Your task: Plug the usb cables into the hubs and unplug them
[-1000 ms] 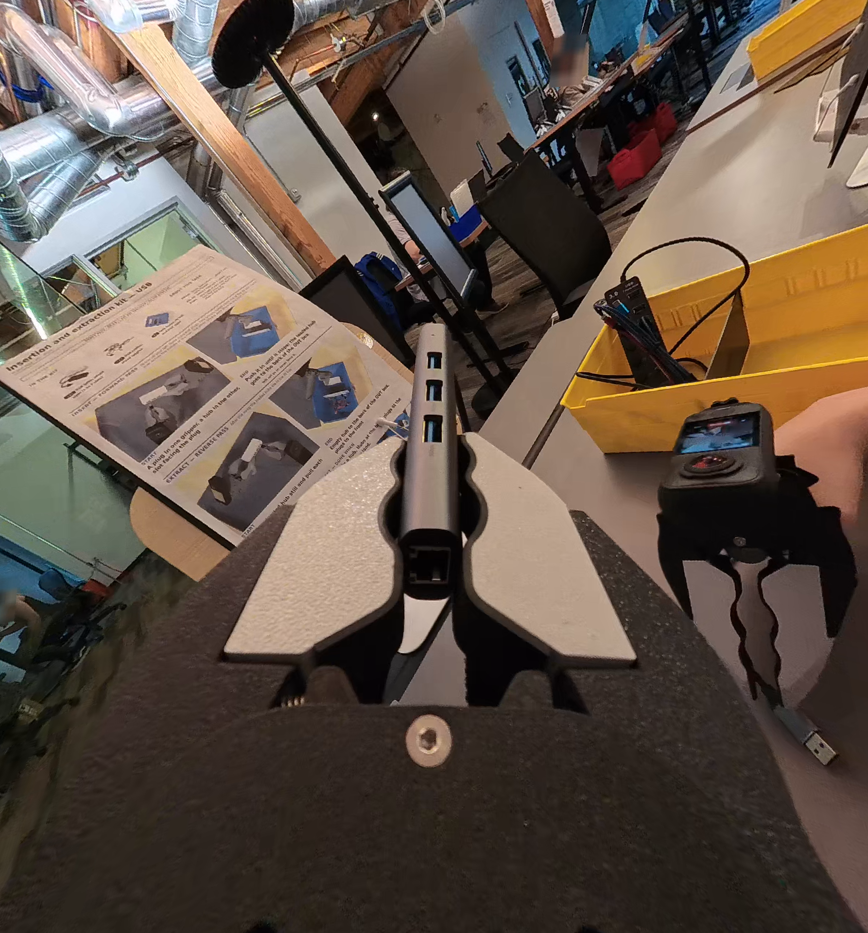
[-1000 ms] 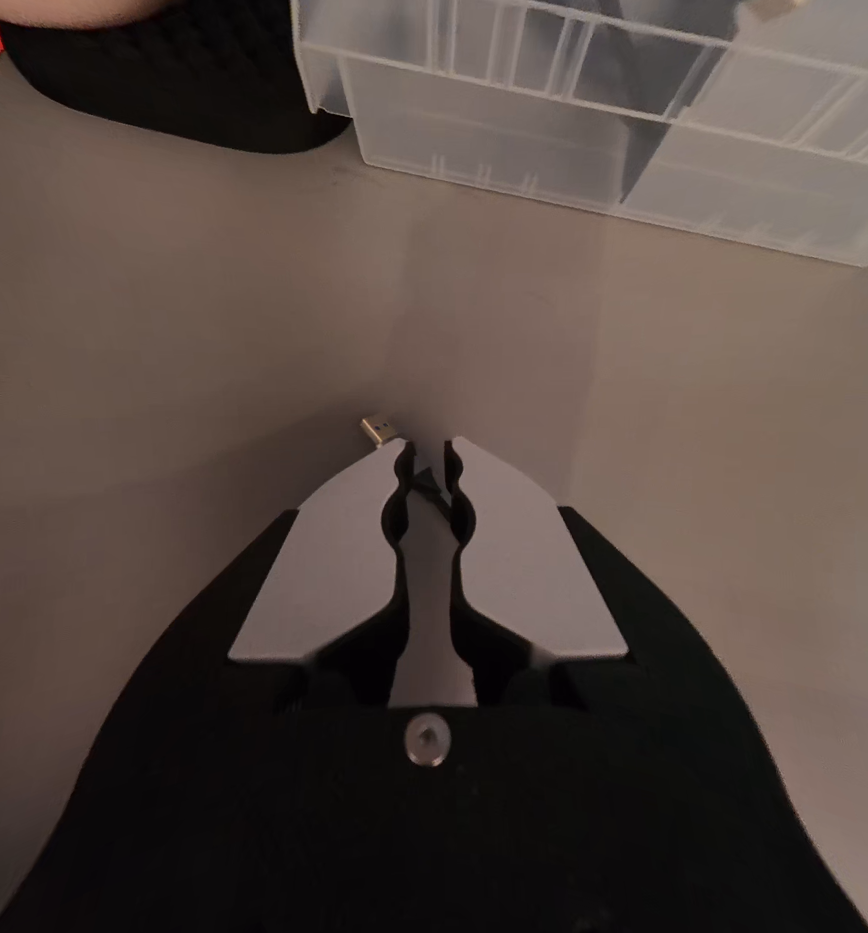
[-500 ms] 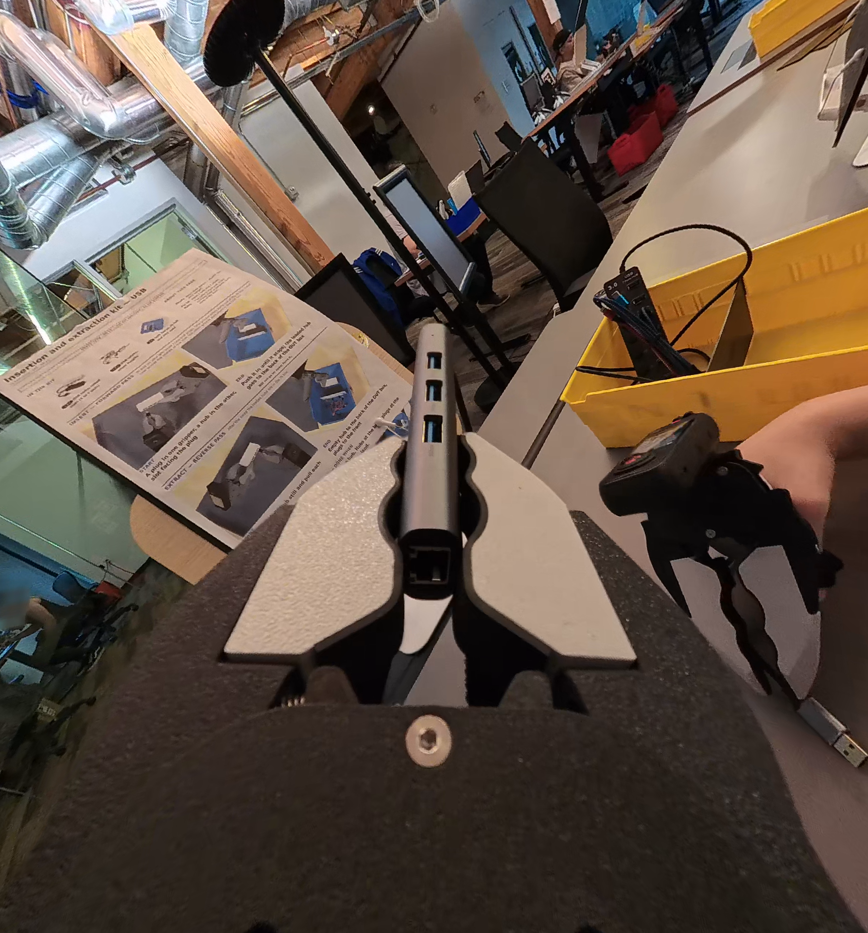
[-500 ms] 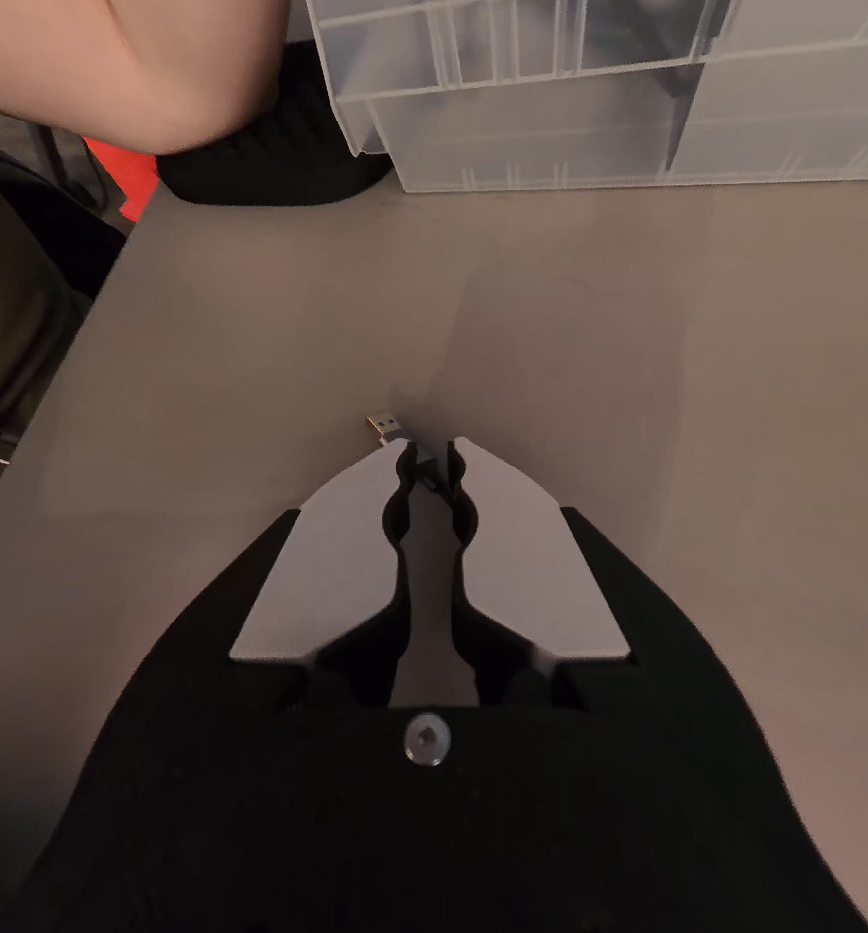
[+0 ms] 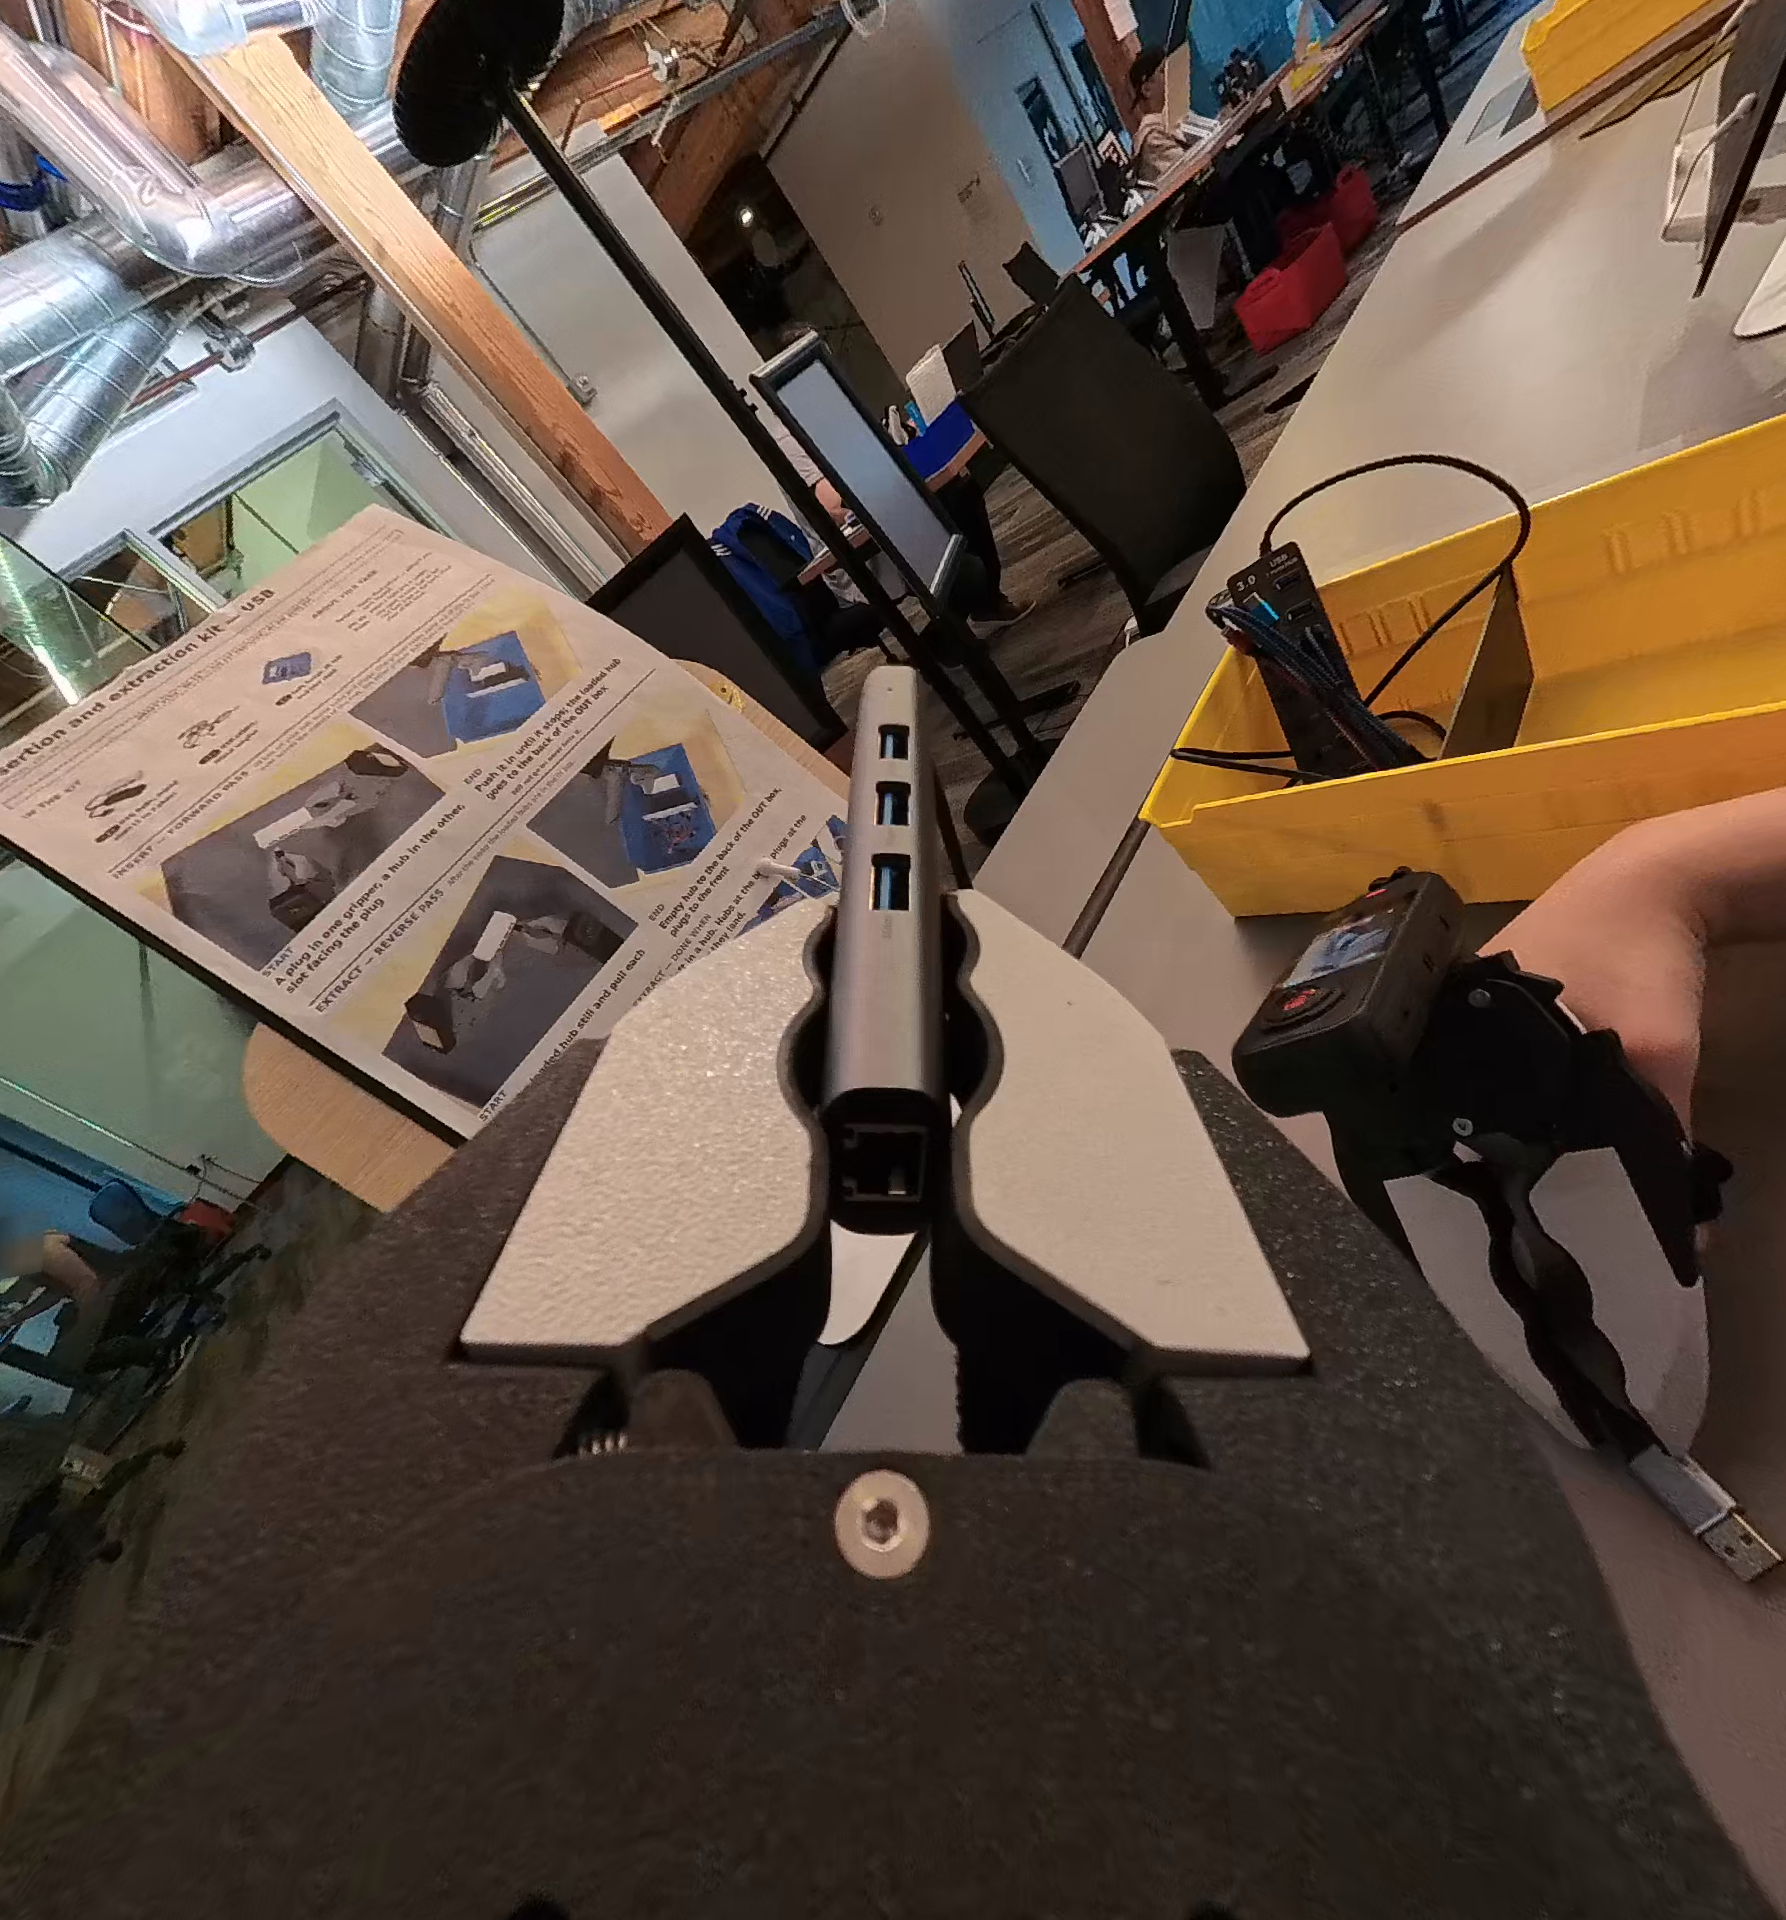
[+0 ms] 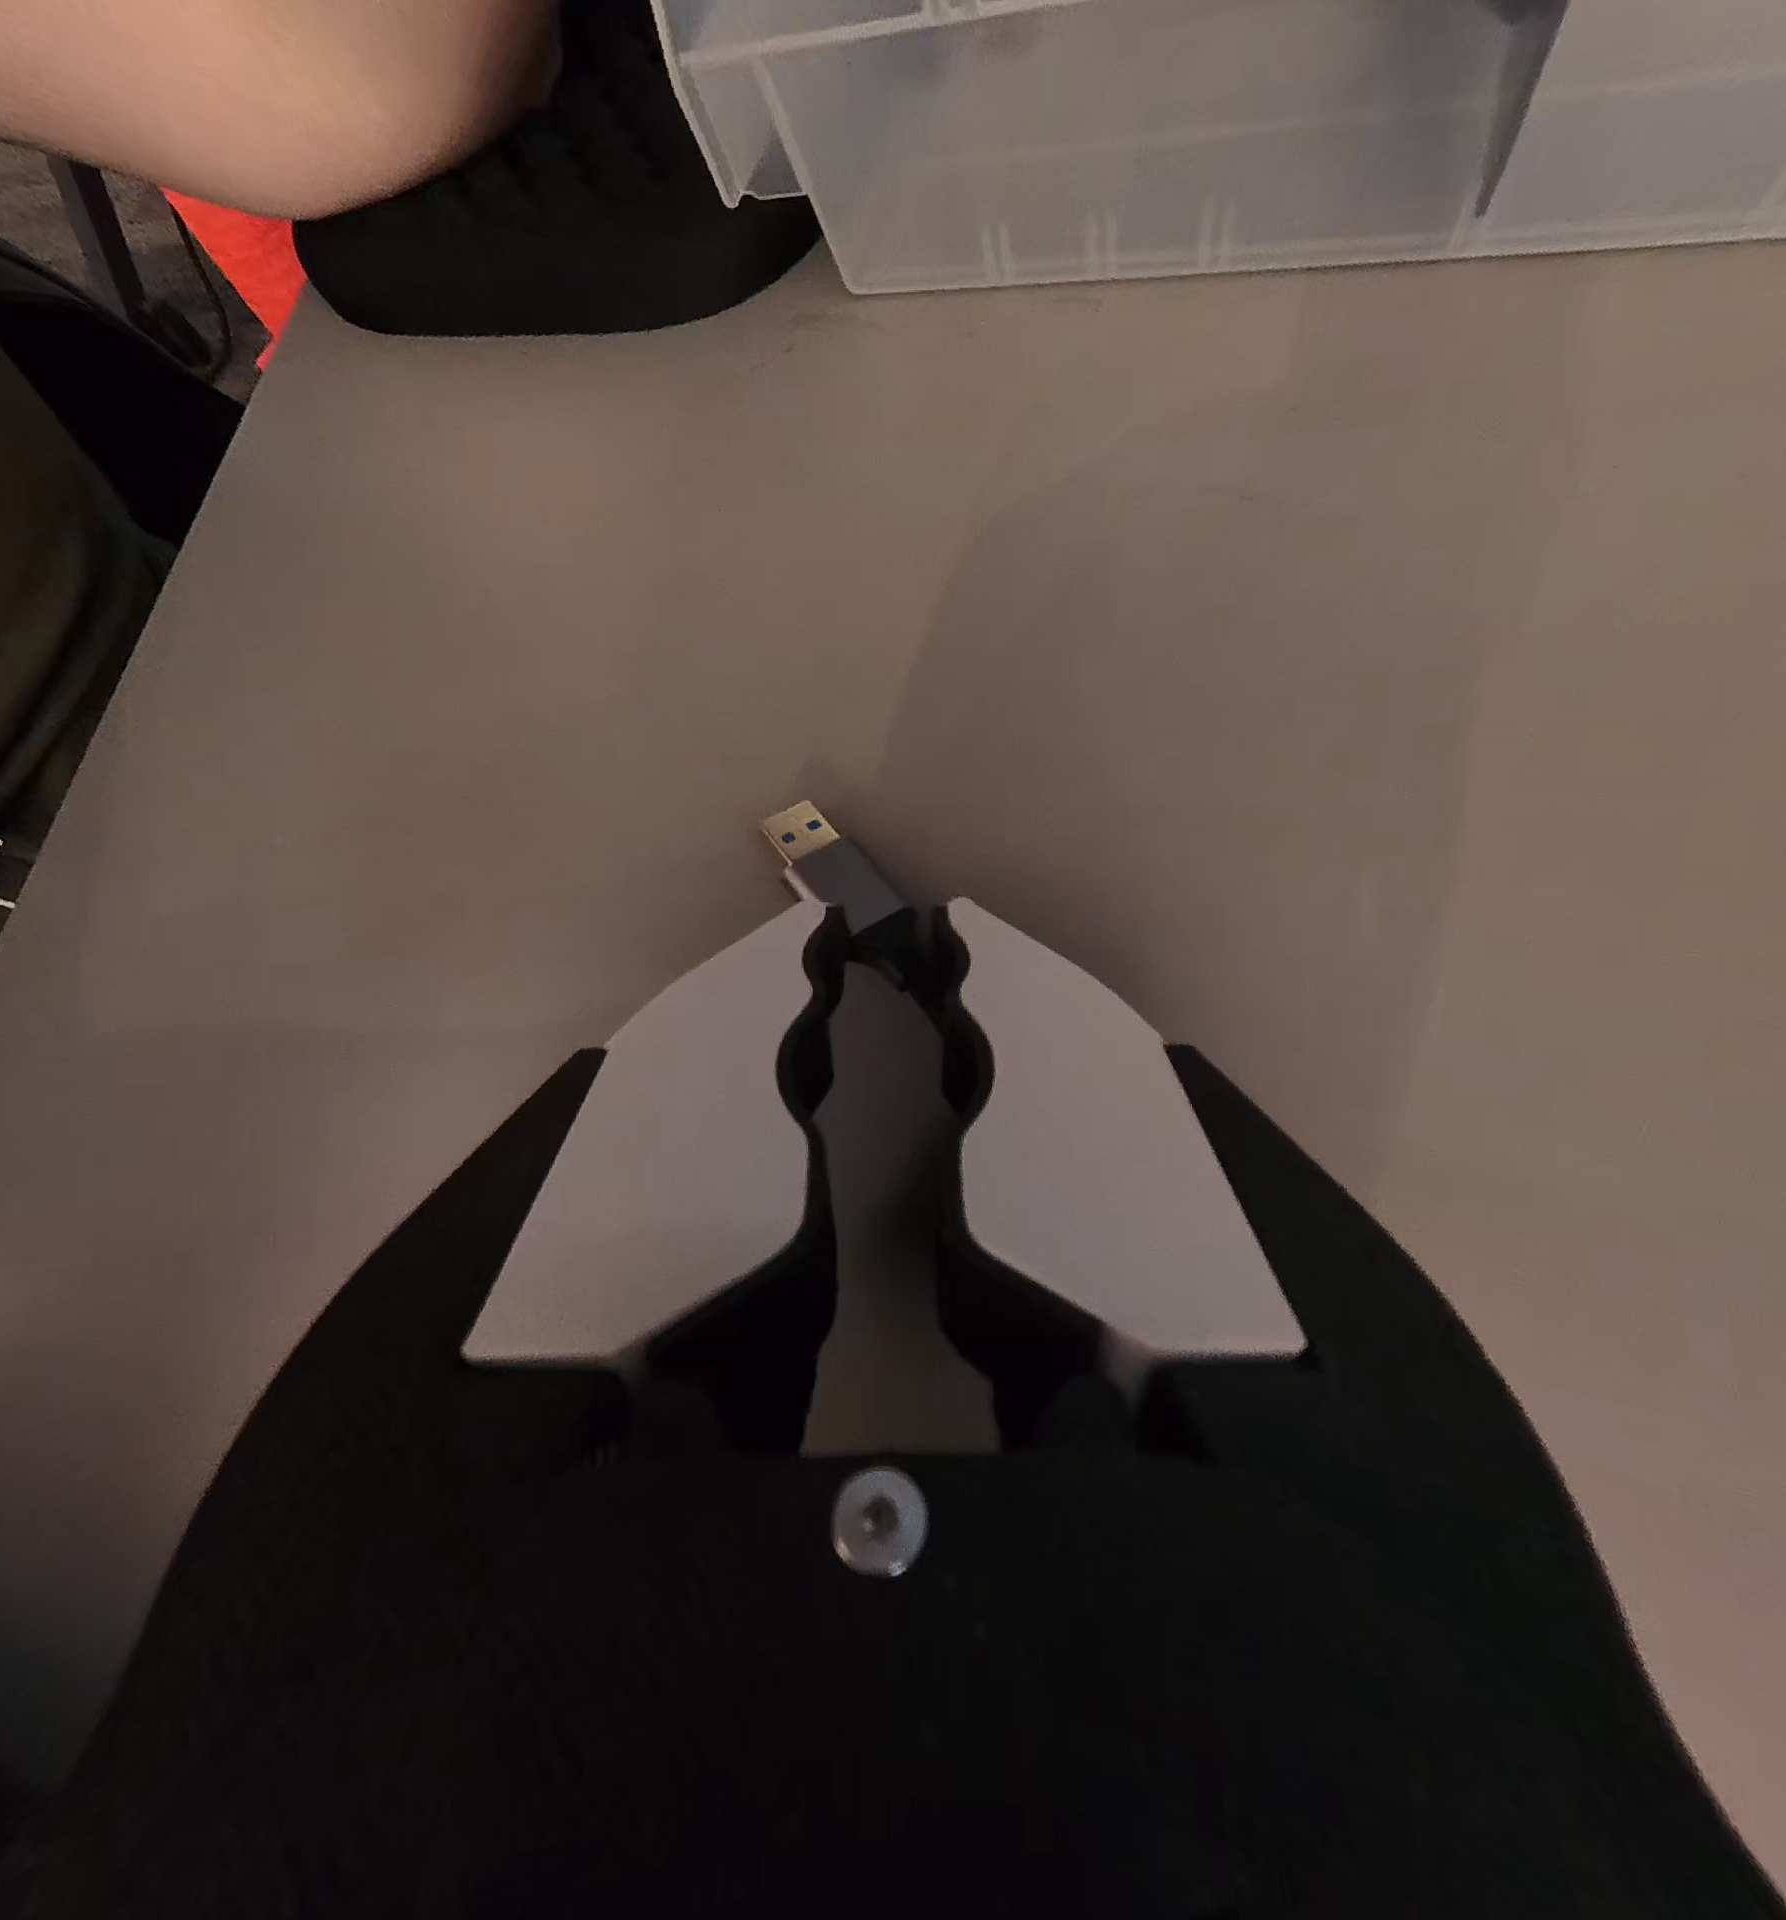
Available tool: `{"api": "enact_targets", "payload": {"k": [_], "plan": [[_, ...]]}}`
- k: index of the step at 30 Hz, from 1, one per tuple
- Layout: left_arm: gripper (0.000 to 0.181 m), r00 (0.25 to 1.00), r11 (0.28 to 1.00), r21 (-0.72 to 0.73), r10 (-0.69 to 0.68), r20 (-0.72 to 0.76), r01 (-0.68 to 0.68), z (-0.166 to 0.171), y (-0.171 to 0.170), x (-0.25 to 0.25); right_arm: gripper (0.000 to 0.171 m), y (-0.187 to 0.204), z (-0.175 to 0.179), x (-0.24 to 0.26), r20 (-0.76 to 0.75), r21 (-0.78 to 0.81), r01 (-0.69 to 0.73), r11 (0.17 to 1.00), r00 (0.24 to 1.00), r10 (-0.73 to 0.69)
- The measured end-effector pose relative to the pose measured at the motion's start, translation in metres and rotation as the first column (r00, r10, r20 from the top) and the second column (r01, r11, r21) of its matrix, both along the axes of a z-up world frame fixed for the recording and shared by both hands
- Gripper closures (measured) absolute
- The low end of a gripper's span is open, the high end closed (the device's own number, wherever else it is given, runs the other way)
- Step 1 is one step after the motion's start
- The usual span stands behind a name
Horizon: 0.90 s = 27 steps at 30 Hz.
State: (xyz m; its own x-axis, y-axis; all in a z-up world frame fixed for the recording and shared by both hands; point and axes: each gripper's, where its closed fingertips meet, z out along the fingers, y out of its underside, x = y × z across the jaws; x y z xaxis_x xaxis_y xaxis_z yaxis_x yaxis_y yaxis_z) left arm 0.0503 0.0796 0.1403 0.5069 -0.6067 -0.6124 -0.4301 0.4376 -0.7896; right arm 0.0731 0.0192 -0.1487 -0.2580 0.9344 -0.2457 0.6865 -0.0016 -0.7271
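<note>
The left gripper point(image 5: 884, 914) is clamped tight on a slim dark grey hub point(image 5: 884, 935), which sticks out forward between the fingers, raised off the grey surface point(image 5: 1491, 343) with its three blue ports facing up and a square socket on the near end. Over on the right of that view, the right gripper point(image 5: 1621, 1444) points down toward the surface, pinching the usb cable point(image 5: 1699, 1507) just behind its plug, with a person's hand point(image 5: 1616, 956) behind it. From the right wrist view the same grasp is plain: the right gripper point(image 6: 887, 914) squeezes the black cable, and the grey-shelled plug point(image 6: 837, 868) pokes out past the fingertips, angled to the far left, gold-rimmed tip showing blue inside (hanging just above the surface or touching it, hard to say). Farther off sits a clear plastic bin point(image 6: 1284, 156). In the left wrist view, a yellow bin point(image 5: 1491, 790) on the far right holds a black hub point(image 5: 1304, 665) with cables plugged in. A printed instruction sheet point(image 5: 369, 790) stands at left.
</note>
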Motion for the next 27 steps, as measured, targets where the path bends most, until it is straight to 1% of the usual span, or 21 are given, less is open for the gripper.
{"api": "enact_targets", "payload": {"k": [9,14,18,27], "plan": [[0.165,1.0,1.0,-0.012,0.001,0.002,-0.001,-0.002,0.002,-0.001,0.154,-0.007,-0.003,-0.008,-0.007,0.08,-0.045,0.996,0.999,0.046],[0.164,1.0,1.0,-0.018,0.003,-0.007,-0.003,-0.005,0.004,0.001,0.153,-0.007,-0.004,-0.012,0.007,0.09,-0.038,0.995,0.999,0.038],[0.165,1.0,1.0,-0.022,0.004,-0.018,-0.004,-0.007,0.005,0.003,0.152,-0.01,-0.006,-0.014,0.016,0.127,-0.048,0.991,0.999,0.046],[0.165,1.0,1.0,-0.028,0.004,-0.018,-0.004,-0.009,0.006,0.004,0.152,-0.017,-0.005,-0.017,0.009,0.128,-0.087,0.988,0.996,0.086]]}}
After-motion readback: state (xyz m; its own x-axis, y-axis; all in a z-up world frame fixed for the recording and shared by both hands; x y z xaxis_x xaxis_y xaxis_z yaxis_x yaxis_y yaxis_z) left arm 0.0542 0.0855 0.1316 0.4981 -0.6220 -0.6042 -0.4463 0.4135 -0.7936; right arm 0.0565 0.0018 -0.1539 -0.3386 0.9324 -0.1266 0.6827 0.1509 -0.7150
